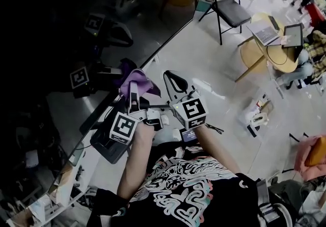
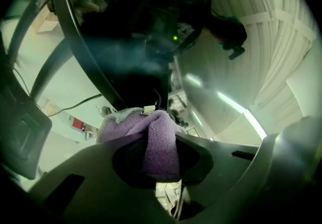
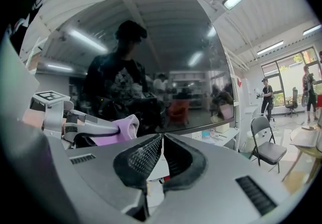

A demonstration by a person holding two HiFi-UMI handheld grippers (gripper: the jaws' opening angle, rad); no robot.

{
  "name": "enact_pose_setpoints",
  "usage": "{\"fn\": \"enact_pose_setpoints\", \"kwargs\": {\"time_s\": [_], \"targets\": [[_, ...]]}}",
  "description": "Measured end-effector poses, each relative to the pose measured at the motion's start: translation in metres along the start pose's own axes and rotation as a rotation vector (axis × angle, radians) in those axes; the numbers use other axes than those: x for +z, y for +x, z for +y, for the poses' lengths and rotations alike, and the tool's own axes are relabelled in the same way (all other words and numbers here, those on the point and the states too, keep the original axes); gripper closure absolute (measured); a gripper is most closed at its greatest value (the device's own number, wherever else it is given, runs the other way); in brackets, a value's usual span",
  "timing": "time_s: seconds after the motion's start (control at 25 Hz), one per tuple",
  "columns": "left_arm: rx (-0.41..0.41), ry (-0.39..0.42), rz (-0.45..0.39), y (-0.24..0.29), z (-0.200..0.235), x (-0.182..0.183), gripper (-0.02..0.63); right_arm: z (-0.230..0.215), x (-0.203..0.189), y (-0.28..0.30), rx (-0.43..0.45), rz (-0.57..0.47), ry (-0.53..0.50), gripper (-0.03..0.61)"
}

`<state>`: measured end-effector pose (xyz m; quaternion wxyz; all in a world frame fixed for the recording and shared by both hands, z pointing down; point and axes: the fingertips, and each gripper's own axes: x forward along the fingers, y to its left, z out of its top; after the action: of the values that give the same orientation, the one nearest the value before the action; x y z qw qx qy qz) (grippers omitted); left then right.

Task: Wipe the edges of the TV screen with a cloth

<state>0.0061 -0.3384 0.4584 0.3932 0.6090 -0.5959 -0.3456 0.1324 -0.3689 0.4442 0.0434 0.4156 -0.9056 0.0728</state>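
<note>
A purple cloth is pinched in my left gripper, whose jaws are shut on it; the cloth bunches out past the jaw tips against the lower edge of the dark TV screen. My right gripper hangs just right of the left one, below the screen's bottom edge, jaws shut with nothing between them. In the right gripper view the screen fills the middle, reflecting a person, and the left gripper with the cloth shows at the left. The right gripper holds nothing.
A black folding chair stands on the pale floor beyond the screen's right end. A round wooden table with laptops sits at right, people around it. A low white shelf runs under the screen.
</note>
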Motion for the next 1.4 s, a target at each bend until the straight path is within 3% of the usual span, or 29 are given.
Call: {"fn": "enact_pose_setpoints", "kwargs": {"time_s": [0.16,0.32,0.96,1.4], "targets": [[-0.031,-0.078,0.001,0.004,-0.002,-0.005,0.546,-0.005,0.004,0.003,-0.016,-0.002,-0.001,0.543],[-0.045,-0.211,-0.014,0.015,-0.008,-0.014,0.546,-0.019,0.005,0.008,-0.052,0.003,0.006,0.543],[-0.040,-0.226,0.022,0.058,-0.022,-0.050,0.546,-0.072,-0.004,-0.007,-0.144,0.035,0.036,0.543],[-0.043,-0.286,0.042,0.082,-0.021,-0.064,0.546,-0.094,-0.017,-0.011,-0.206,0.056,0.053,0.543]]}}
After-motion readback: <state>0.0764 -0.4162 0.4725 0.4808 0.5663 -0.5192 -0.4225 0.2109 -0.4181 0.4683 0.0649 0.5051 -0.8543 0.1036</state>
